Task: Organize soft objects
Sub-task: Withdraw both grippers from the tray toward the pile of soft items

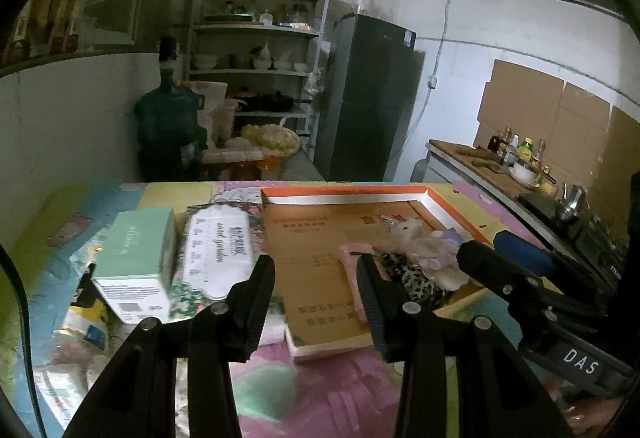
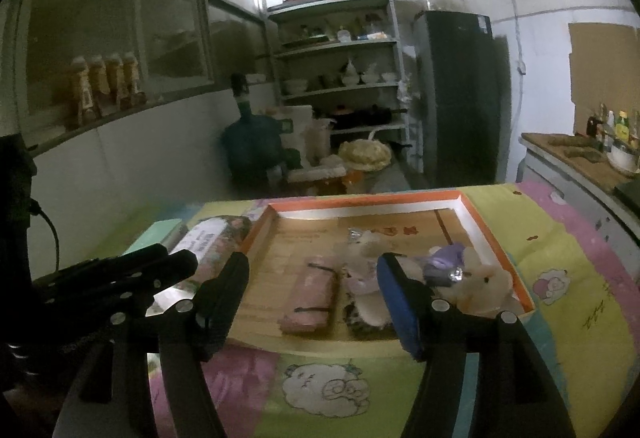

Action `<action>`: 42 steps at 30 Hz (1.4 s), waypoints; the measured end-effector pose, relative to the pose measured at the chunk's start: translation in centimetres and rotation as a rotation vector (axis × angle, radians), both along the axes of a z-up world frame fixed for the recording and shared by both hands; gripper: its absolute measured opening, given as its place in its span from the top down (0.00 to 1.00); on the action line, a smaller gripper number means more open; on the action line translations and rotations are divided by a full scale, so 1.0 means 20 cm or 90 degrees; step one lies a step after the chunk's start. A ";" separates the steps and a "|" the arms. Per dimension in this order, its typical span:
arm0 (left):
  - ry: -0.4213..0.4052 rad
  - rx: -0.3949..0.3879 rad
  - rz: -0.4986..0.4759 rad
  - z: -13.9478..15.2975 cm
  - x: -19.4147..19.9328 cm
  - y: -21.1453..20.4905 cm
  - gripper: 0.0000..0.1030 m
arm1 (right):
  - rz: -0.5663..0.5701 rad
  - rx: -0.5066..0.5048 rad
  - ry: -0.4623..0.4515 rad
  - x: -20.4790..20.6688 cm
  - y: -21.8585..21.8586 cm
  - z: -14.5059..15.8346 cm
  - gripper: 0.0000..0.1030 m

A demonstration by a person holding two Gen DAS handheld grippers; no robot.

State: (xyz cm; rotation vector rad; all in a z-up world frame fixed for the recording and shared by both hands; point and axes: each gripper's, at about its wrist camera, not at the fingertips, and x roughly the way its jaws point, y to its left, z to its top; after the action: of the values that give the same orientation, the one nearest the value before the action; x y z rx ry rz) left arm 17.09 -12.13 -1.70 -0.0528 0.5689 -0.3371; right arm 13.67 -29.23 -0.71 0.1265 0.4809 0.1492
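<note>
Shallow orange-rimmed cardboard tray sits on the pastel cartoon-print mat; inside it, flat pink fabric pouch lies left, leopard-print soft item beside it, white plush toys right. Left of the tray: floral-print tissue pack, then mint-green carton.

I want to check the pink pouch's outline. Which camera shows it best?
The right wrist view: the pink pouch lies whole and unobstructed on the orange-rimmed tray, between the open fingers. In the left wrist view, the pouch is mostly hidden behind a gripper finger.
</note>
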 end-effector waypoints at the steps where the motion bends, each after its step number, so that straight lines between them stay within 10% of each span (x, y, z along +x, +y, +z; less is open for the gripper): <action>1: -0.002 -0.001 0.002 0.00 -0.01 0.01 0.59 | 0.002 -0.001 -0.001 -0.01 0.01 0.00 0.33; 42: -0.037 0.007 0.180 -0.01 -0.30 0.82 0.58 | 0.122 -0.014 -0.001 -0.12 0.61 -0.01 0.33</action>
State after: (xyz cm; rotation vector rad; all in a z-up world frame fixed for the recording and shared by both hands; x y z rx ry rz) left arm 11.13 4.31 -1.85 -0.1108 0.4979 -0.0605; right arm 11.35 -17.02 -0.89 0.0581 0.4932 0.3313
